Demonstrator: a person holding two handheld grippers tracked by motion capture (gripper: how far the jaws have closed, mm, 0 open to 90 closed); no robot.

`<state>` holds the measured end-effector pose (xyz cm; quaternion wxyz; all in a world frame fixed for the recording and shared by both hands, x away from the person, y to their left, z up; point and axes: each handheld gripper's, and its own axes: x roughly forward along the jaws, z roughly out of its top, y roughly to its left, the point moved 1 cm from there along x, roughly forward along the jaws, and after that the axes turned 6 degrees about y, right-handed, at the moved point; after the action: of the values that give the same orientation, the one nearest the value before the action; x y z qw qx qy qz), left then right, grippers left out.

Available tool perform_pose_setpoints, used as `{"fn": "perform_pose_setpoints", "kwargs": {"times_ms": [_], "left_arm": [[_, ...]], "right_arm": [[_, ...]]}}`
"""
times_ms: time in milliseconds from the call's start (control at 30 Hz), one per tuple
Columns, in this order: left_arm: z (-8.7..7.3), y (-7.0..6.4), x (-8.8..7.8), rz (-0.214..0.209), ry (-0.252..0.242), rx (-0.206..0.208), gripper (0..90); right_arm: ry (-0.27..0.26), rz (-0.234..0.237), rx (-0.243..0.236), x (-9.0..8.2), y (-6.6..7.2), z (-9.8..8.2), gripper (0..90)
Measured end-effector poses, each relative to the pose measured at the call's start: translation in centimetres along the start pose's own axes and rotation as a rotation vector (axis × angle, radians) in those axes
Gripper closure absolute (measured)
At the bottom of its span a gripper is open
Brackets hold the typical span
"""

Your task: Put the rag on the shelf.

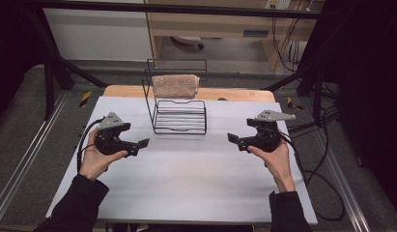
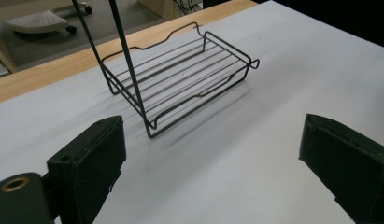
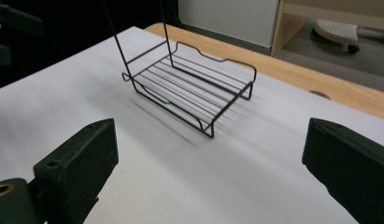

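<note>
**Both claws wide, towel waiting on the rack**

Now poised at the start. Left claw low over the counter, jaws spread wide, nothing between them. Right claw mirrored on the far side, equally wide and empty. Between them, toward the back: wire rack, tray bare, with a towel draped over its top bar. Seen up close from the left gripper view, rack well apart from the jaws; same story from the right, rack ahead and untouched. Looks like the approach step. Next, probably: reach up and forward, close on a towel edge, lift clear of the bar without tipping the light frame.
</note>
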<state>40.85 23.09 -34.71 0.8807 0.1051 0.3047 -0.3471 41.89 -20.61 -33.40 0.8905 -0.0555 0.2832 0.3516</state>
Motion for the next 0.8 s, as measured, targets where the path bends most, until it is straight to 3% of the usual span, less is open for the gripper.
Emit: {"fn": "perform_pose_setpoints", "kwargs": {"times_ms": [600,800], "left_arm": [[-5.8,-0.3,1.5,-0.014,0.050,-0.006,7.4],[-7.4,-0.2,1.8,-0.012,0.055,-0.008,7.5]], "right_arm": [[0.078,0.041,0.064,0.9,-0.7,-7.9,1.6],[0.092,0.042,0.060,0.6,-1.3,-10.0,0.5]]}}
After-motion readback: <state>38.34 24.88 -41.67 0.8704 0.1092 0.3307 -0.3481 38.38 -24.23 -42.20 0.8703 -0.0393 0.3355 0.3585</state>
